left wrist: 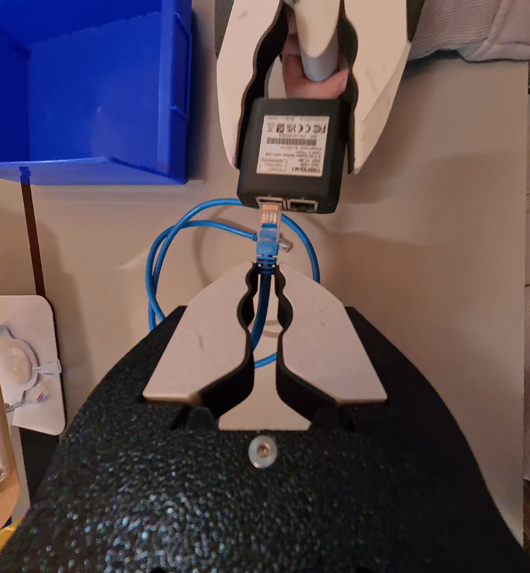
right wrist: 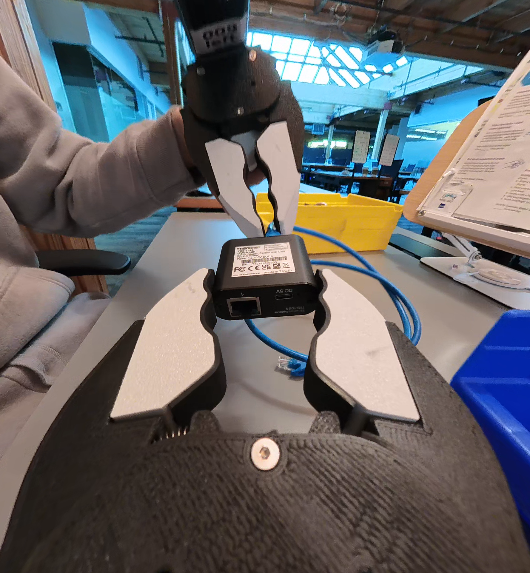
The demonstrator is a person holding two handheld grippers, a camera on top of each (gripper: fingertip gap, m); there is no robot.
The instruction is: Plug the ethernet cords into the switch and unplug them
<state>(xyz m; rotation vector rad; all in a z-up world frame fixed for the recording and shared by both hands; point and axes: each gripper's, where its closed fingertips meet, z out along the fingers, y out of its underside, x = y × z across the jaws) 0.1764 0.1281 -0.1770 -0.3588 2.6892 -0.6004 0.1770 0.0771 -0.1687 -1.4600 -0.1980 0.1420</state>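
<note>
My left gripper (left wrist: 264, 268) is shut on a blue ethernet cord (left wrist: 265, 248) just behind its clear plug (left wrist: 269, 216). The plug's tip sits at the mouth of the left port of the small black switch (left wrist: 291, 155); how deep it is in I cannot tell. My right gripper (right wrist: 265, 274) is shut on the switch (right wrist: 263, 276) and holds it above the table, labelled face up. In the left wrist view the right gripper (left wrist: 293, 167) comes from the top. In the right wrist view the left gripper (right wrist: 269, 231) comes from behind the switch. The cord's other plug (right wrist: 285, 363) lies loose on the table.
The cord loops on the grey table (left wrist: 412, 279). A blue bin (left wrist: 80, 93) stands at the left and shows in the right wrist view (right wrist: 511, 387) too. A yellow bin (right wrist: 335, 217) stands behind the switch. A stand with printed pages (right wrist: 490, 139) is at the right. A person's grey sleeve (right wrist: 71, 173) reaches in. About 6 centimeters separates my left fingertips from my right.
</note>
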